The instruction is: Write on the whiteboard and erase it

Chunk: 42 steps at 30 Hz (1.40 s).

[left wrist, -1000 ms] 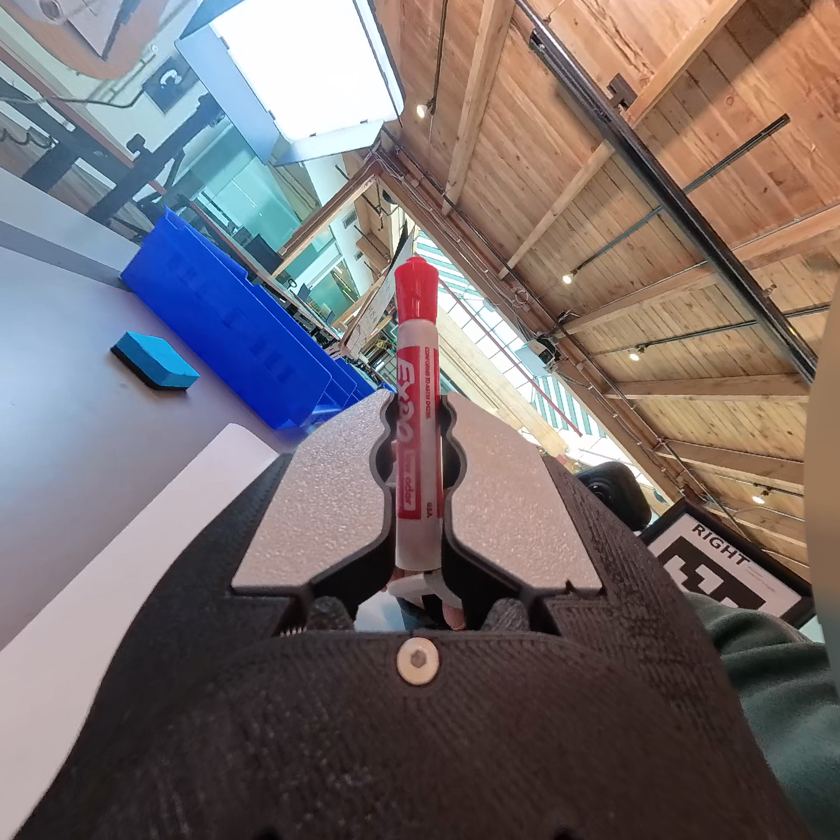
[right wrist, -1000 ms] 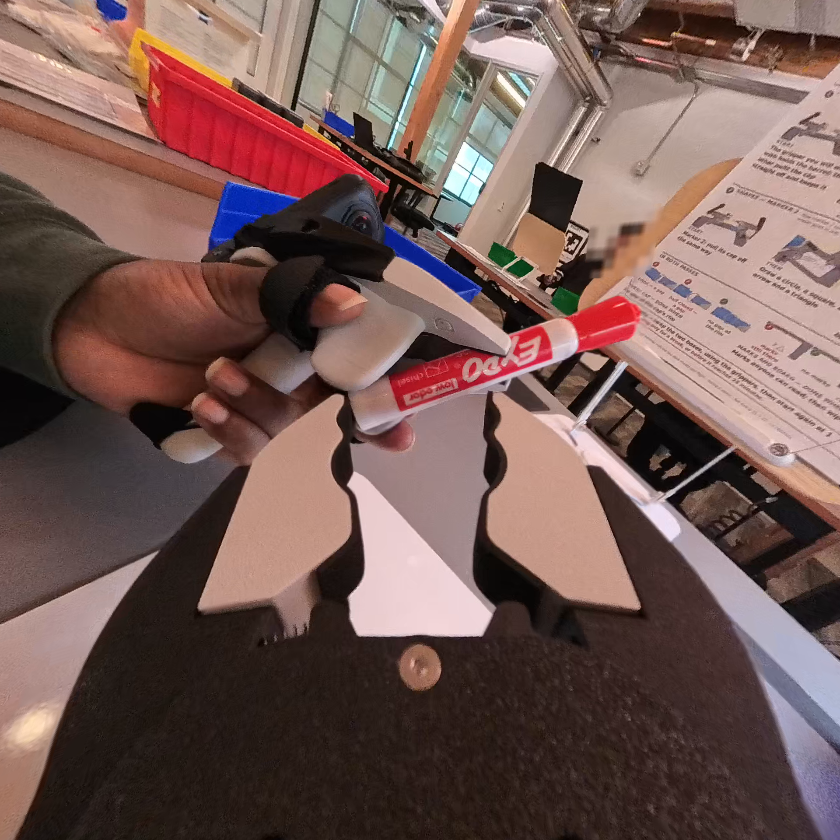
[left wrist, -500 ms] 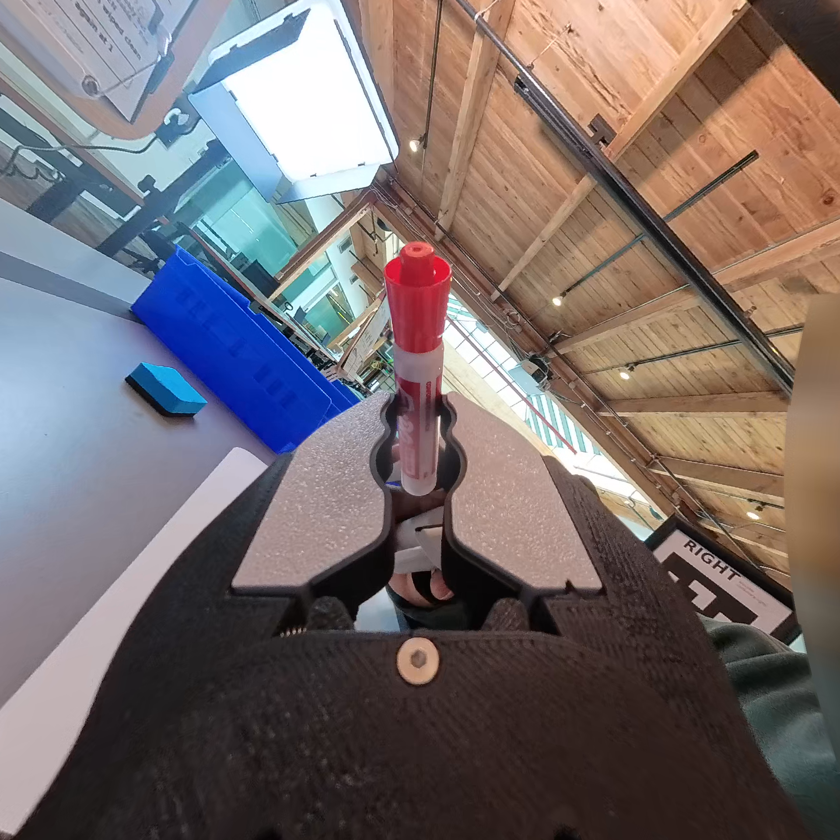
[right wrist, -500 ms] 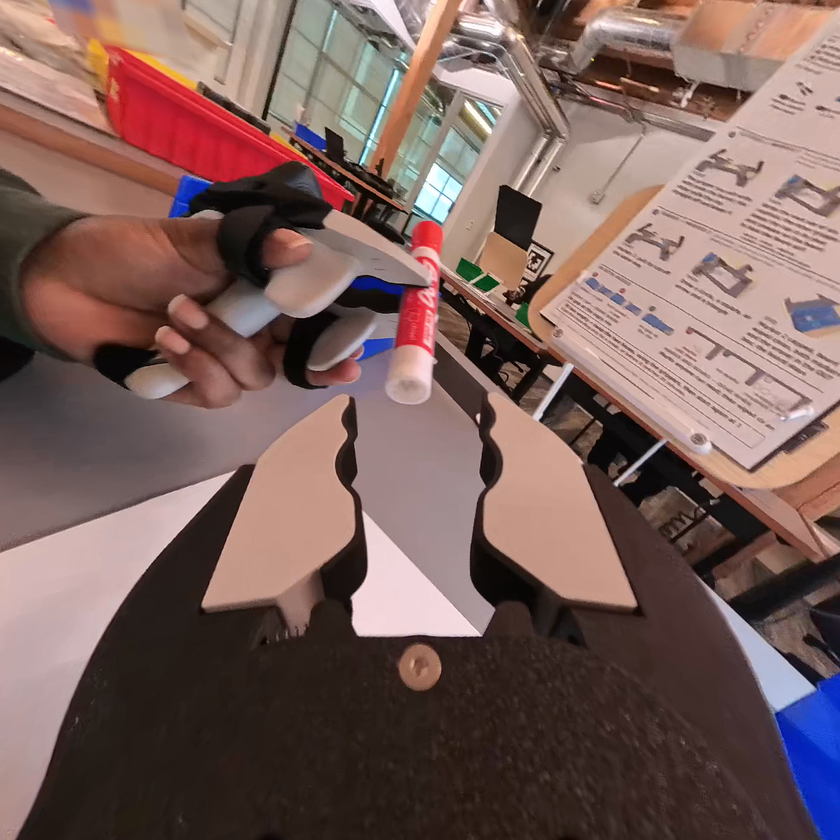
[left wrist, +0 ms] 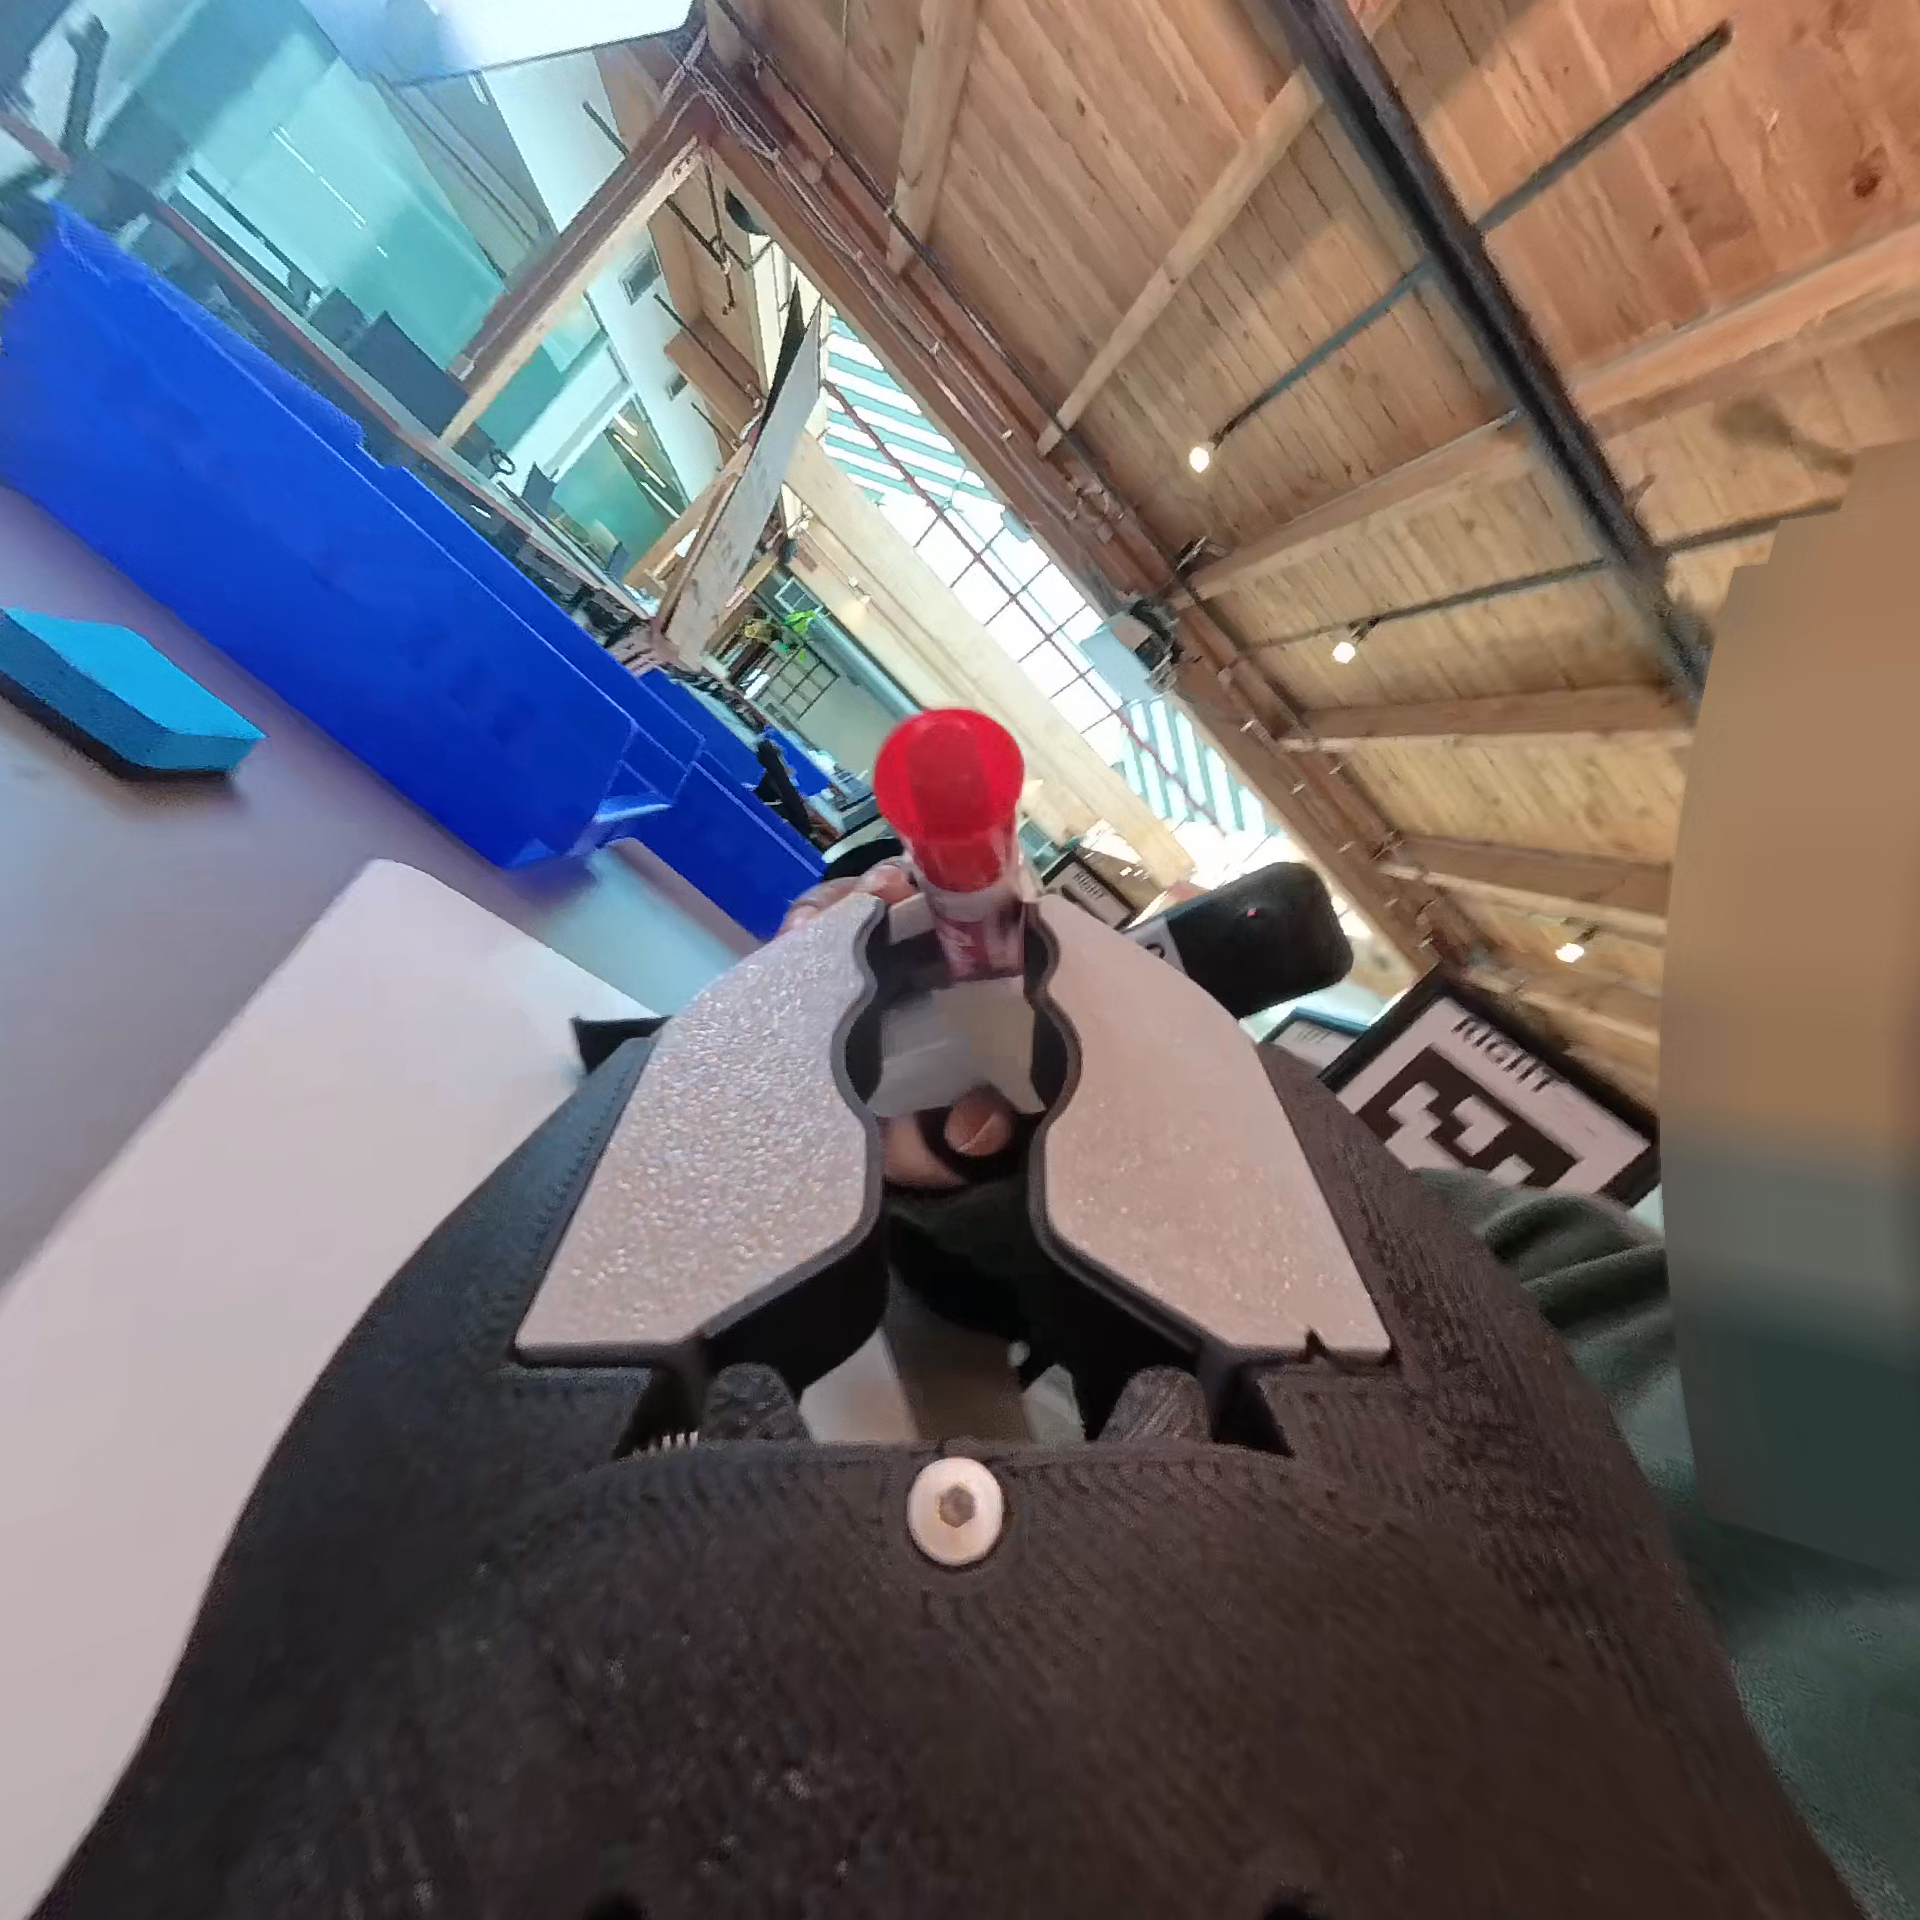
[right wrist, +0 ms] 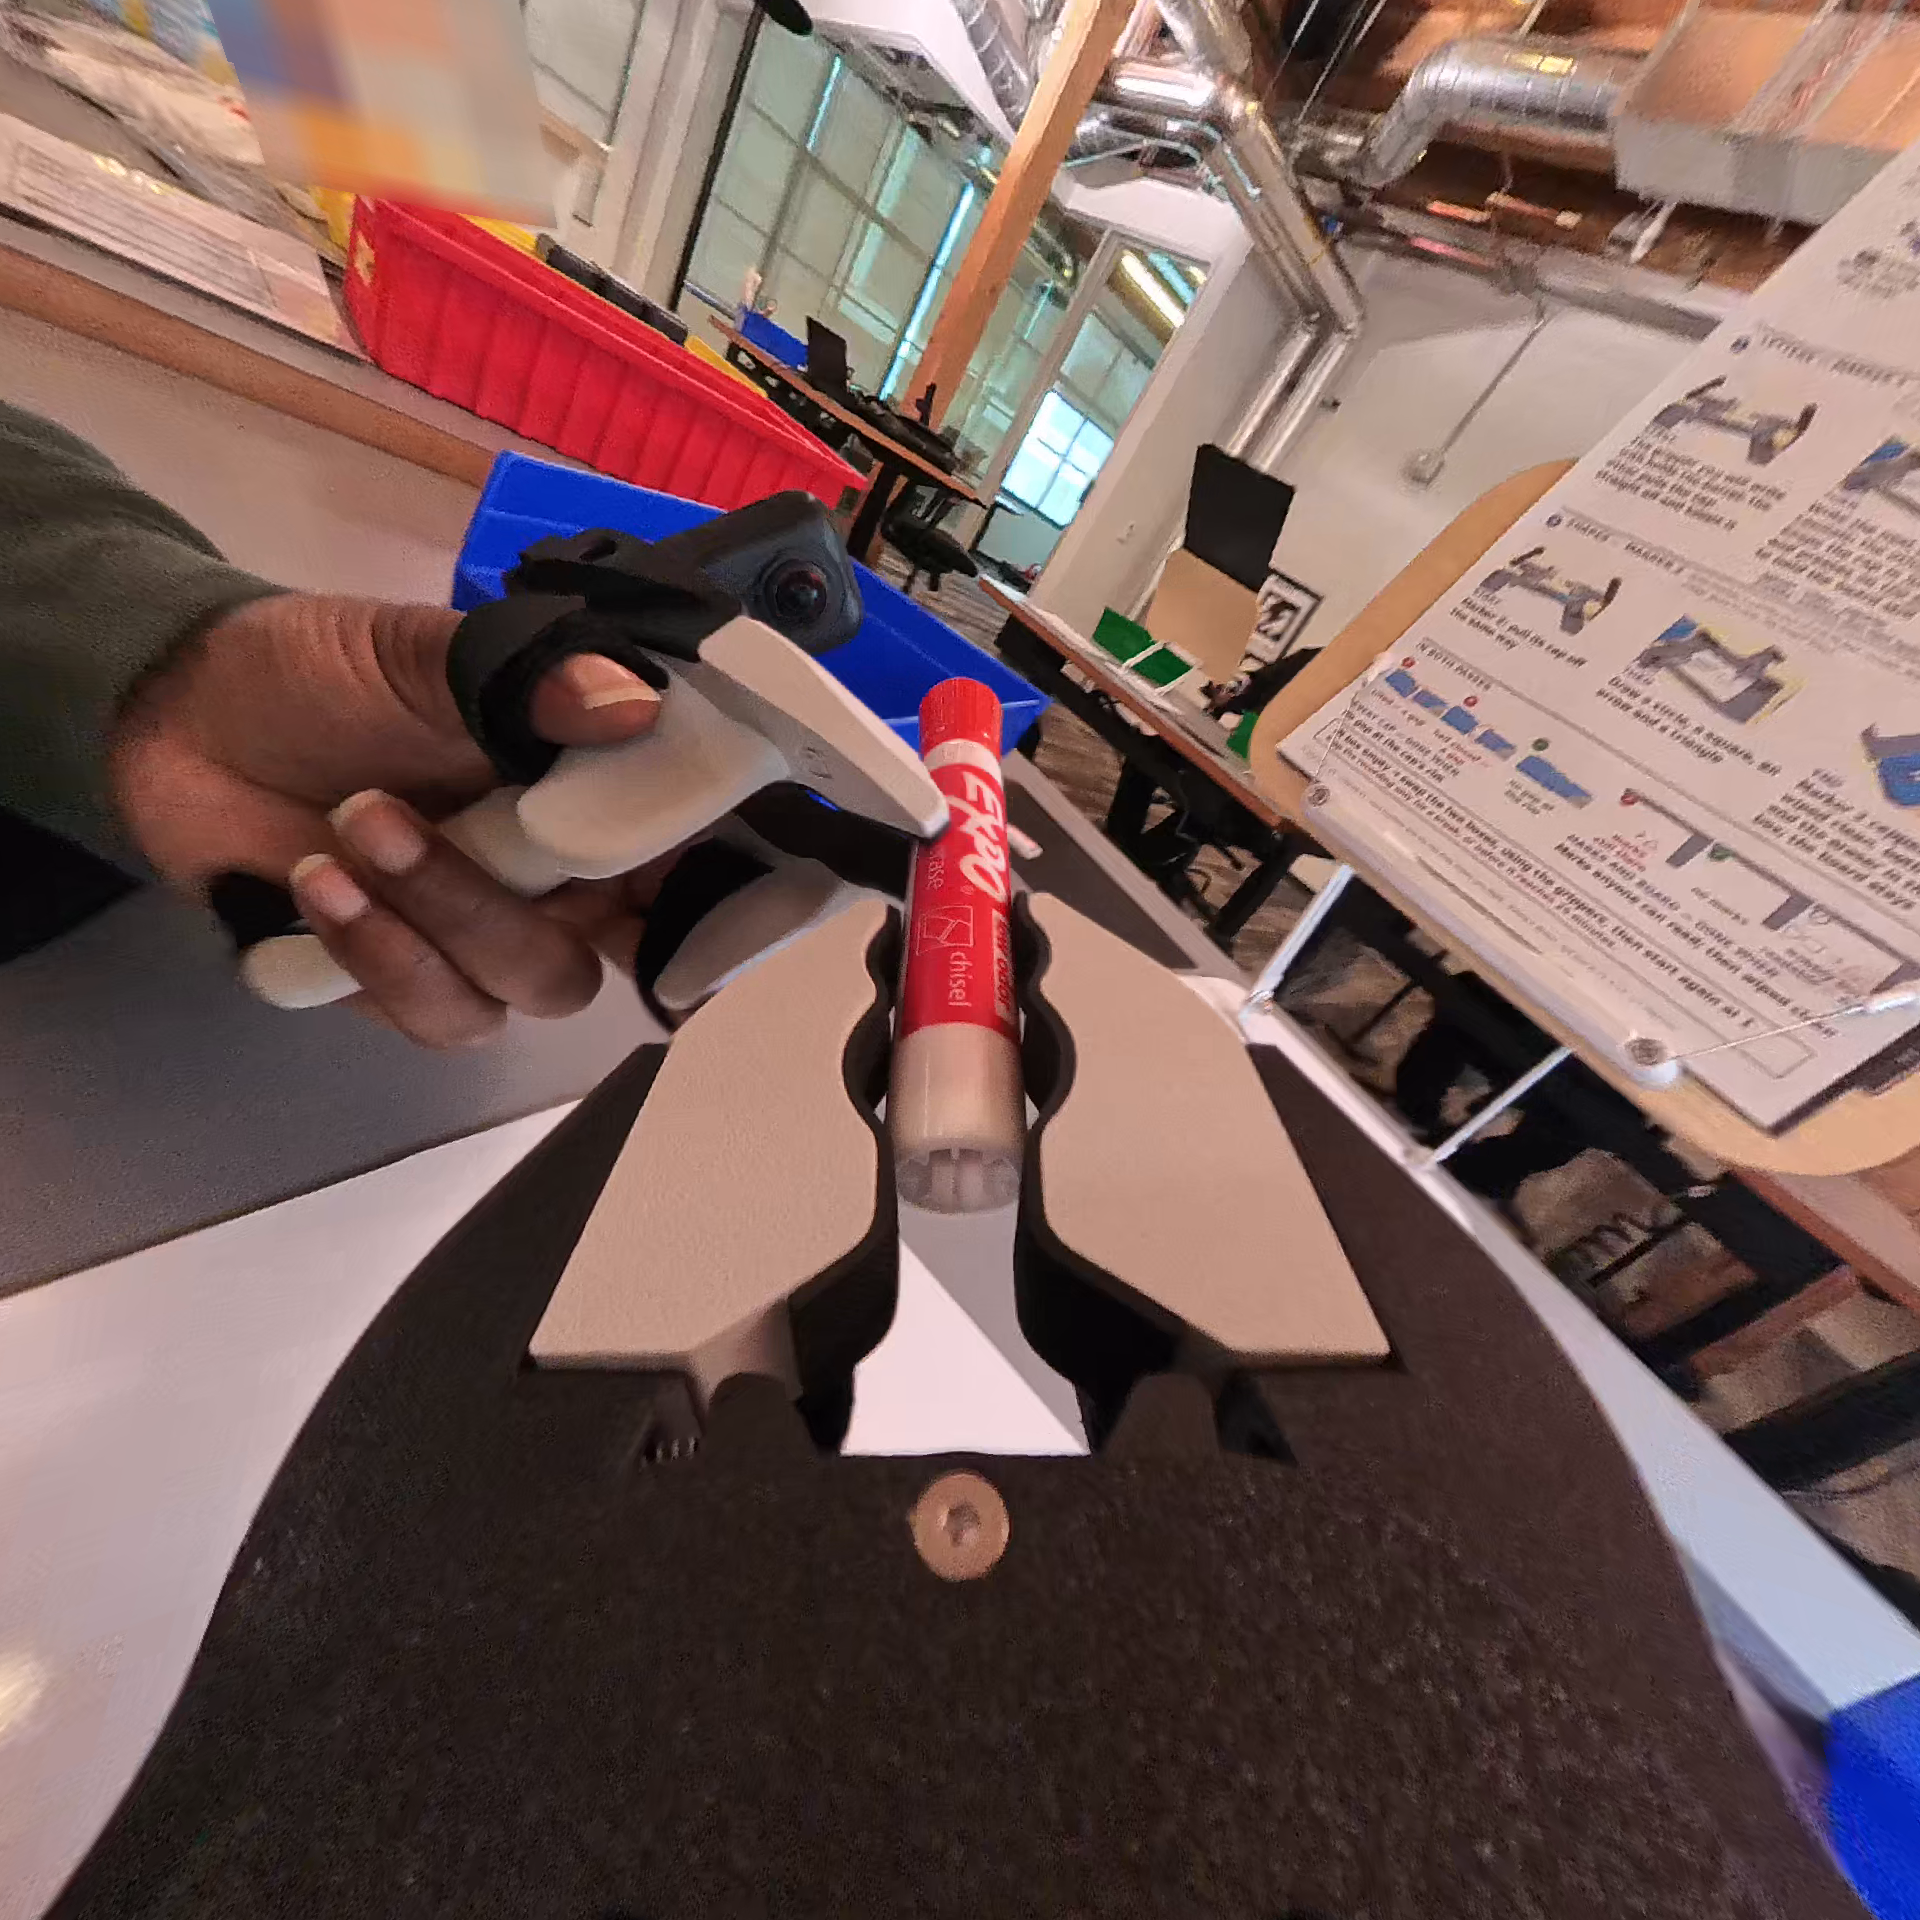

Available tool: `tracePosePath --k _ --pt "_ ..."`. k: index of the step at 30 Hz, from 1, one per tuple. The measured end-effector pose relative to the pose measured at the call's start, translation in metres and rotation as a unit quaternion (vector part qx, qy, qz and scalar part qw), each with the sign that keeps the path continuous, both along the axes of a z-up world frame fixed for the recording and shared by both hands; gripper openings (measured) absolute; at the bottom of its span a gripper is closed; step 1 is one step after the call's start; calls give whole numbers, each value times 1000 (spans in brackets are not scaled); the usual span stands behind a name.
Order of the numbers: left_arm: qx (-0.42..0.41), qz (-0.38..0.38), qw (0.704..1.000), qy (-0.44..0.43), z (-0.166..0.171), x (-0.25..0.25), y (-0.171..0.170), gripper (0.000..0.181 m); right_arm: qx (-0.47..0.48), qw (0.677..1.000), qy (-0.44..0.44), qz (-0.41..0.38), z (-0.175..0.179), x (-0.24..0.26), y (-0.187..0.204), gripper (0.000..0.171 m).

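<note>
Red marker point(right wrist: 954, 935) sits between both my grippers, cap end up.

My right gripper point(right wrist: 954, 940) has its 2 fingers closed around the marker barrel, butt end toward the camera. My left gripper point(left wrist: 951, 940) pinches the same marker near its red cap. White whiteboard point(right wrist: 156, 1382) lies under the jaws. Blue eraser point(left wrist: 114, 696) rests well left of my left jaws, blue bin point(left wrist: 312, 582) just beyond it.
</note>
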<state>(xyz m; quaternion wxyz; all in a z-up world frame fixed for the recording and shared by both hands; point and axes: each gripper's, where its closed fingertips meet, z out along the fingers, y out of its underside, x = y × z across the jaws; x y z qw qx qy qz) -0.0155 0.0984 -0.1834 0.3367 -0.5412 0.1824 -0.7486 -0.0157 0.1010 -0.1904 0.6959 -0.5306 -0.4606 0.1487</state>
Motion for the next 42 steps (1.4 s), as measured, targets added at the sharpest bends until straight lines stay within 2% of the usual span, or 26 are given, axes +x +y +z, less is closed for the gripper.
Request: tracePosePath --k 4,7,11,16,23,29,33,42 --pt "126 10 990 67 1 -12 6 39 -88 993 40 74 3 9 -7 20" --pt "228 -6 966 122 -5 -19 -7 39 -175 970 67 155 -1 9 -18 20" --pt "314 6 932 184 -23 -25 -18 35 -247 942 60 218 -17 6 -27 20" --pt "319 -1 927 196 -29 -31 -23 21 -281 929 42 239 -34 0 -30 20" --pt "333 -5 916 223 -36 -32 -25 20 -298 920 55 250 -33 -2 -31 20" --pt "289 -17 938 190 -29 -34 -25 20 -269 932 43 241 -34 -4 -33 21" --pt "230 -26 963 142 -23 -34 -23 20 -237 946 31 220 -33 -9 -34 38" --pt "200 -43 971 126 -23 -25 -33 19 -219 953 44 203 -27 -31 -35 56"
